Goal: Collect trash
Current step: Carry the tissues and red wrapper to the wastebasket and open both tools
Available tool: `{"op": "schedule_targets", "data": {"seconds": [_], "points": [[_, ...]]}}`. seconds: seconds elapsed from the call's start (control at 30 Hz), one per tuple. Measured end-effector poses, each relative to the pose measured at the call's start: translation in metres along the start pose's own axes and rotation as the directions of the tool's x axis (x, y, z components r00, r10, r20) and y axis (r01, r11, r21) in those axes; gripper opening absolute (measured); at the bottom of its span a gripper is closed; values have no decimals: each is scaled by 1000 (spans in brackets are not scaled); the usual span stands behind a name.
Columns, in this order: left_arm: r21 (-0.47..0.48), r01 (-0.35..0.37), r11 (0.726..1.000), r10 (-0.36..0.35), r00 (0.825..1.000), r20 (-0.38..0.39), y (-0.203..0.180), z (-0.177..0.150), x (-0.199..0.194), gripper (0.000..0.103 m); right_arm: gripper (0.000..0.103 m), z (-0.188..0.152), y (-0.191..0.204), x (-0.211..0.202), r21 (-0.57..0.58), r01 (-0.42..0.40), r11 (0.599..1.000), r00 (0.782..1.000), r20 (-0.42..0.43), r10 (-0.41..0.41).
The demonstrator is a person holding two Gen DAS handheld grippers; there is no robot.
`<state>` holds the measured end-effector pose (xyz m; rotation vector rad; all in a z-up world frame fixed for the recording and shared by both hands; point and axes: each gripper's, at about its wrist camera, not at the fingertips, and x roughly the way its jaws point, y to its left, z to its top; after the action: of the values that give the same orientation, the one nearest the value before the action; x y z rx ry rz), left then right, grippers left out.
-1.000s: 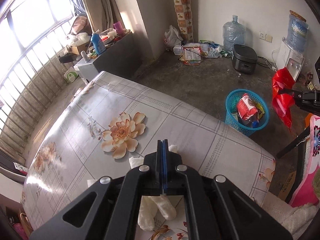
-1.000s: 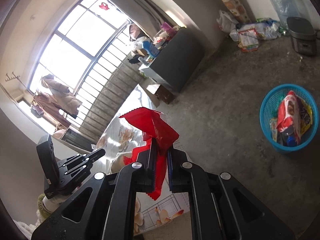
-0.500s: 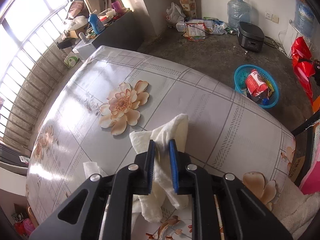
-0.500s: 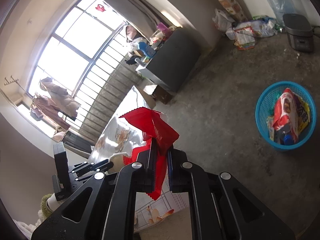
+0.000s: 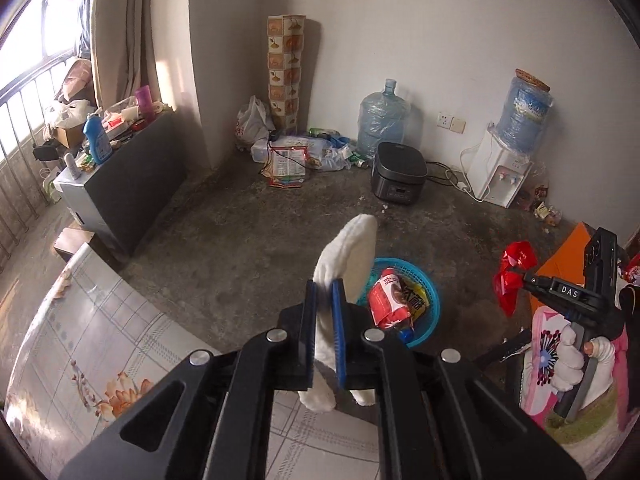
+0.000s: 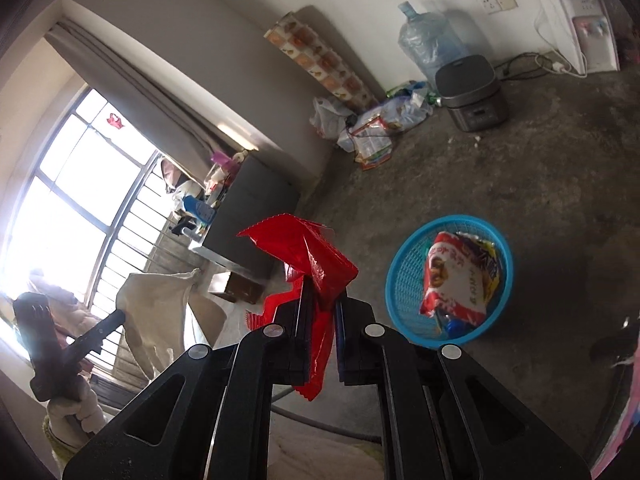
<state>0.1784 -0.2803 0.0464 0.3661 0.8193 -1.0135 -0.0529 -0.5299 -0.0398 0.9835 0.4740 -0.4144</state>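
the left gripper (image 5: 325,296) is clamped on a white cloth (image 5: 352,248), the right gripper (image 6: 320,300) on a red wrapper (image 6: 304,248). carrying step: the blue basket (image 6: 396,276) sits at 3 o'clock of the wrapper; next, both loads likely need lowering over its rim before letting go.

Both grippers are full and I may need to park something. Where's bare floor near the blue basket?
Bare concrete lies between the blue basket, the rice cooker and the dark cabinet. The wall corner by the water jug is cluttered.
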Motion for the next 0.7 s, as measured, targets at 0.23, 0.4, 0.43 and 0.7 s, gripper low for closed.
{"op": "schedule_targets", "data": {"seconds": [0.23, 0.4, 0.43, 0.7], "points": [[-85, 124, 989, -139, 968, -210, -43, 31, 156, 8, 8, 3, -21, 9, 42, 71, 997, 997, -8, -71], [-143, 117, 983, -155, 945, -288, -60, 30, 248, 37, 8, 4, -29, 19, 55, 116, 992, 993, -33, -115], [-177, 122, 977, -172, 938, -302, -59, 26, 260, 37, 8, 3, -30, 21, 58, 127, 990, 991, -41, -125], [-278, 137, 951, -217, 934, -285, -33, 24, 255, 37, 10, 5, -35, 57, 34, 161, 986, 982, -108, -157]]}}
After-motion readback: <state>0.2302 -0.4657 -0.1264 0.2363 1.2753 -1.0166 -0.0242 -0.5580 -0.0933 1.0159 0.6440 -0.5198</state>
